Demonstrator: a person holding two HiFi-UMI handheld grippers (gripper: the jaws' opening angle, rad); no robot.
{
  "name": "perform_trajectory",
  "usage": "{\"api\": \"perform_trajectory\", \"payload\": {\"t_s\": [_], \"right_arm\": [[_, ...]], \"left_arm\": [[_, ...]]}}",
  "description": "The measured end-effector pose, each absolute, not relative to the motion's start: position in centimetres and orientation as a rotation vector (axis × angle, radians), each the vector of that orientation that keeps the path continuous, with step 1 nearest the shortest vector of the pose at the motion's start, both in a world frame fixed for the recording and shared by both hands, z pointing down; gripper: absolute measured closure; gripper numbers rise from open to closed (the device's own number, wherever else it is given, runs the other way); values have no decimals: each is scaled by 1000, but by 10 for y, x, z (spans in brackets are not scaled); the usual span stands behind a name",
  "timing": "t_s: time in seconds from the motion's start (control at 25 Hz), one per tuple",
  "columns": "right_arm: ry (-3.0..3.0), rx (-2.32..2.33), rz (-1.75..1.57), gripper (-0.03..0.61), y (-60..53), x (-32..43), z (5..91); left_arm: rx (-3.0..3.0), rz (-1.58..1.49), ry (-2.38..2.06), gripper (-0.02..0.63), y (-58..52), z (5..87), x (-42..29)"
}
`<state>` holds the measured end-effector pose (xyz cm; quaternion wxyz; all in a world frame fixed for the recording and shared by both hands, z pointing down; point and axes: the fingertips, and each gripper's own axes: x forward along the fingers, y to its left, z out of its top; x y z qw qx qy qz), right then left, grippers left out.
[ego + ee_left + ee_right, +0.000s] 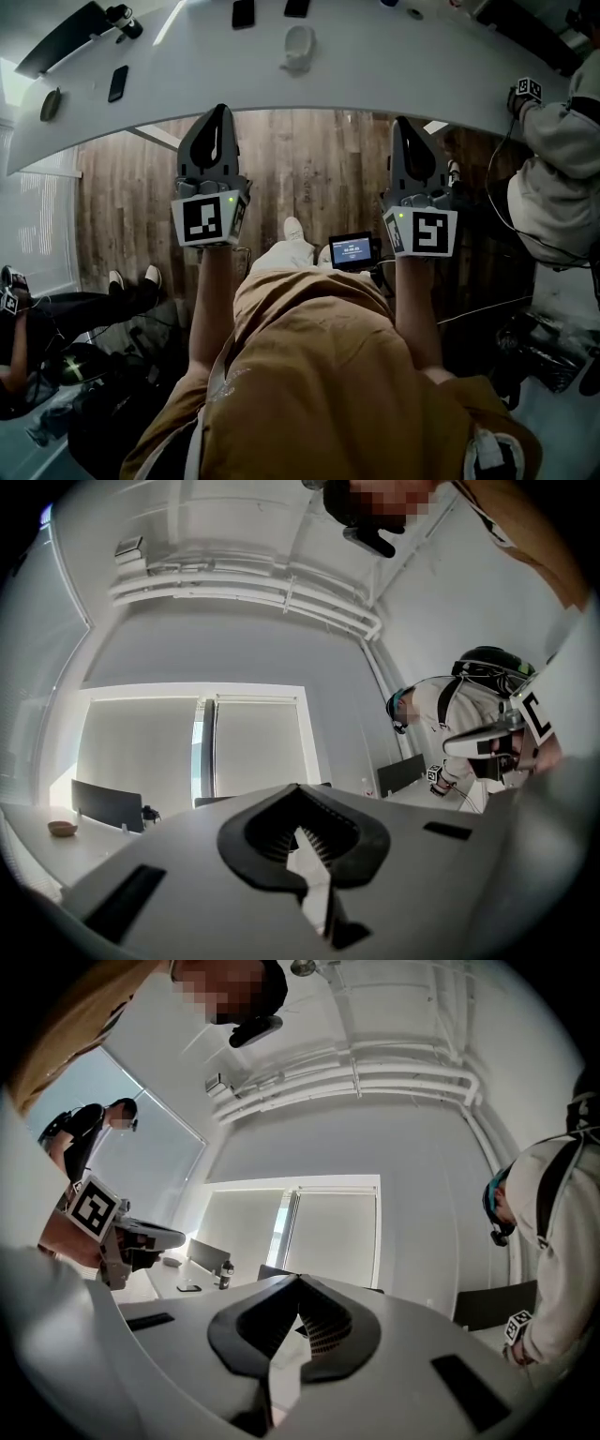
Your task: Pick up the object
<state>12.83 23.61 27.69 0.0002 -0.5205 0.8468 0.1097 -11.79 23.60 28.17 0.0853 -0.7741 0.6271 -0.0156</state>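
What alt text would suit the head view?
A person holds a left hand-held gripper and right hand-held gripper, both shut and empty, near the edge of a white table over a wooden floor. Phones lie on the table.

My head camera looks steeply down past my own torso onto the left gripper (217, 112) and right gripper (405, 122), both near the white table (375, 66) edge. Each gripper camera sits close behind its own jaws, facing roughly level toward the blinded windows (253, 752). Each catches the other gripper at its frame's side.
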Motion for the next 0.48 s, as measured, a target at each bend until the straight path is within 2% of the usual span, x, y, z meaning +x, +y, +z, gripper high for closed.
{"api": "perform_trajectory", "payload": {"t_s": [0.48], "right_arm": [[2729,-1652,301,569,208,91,297]], "left_arm": [[-2361,-38,1910,621,197,304,-155]]}}
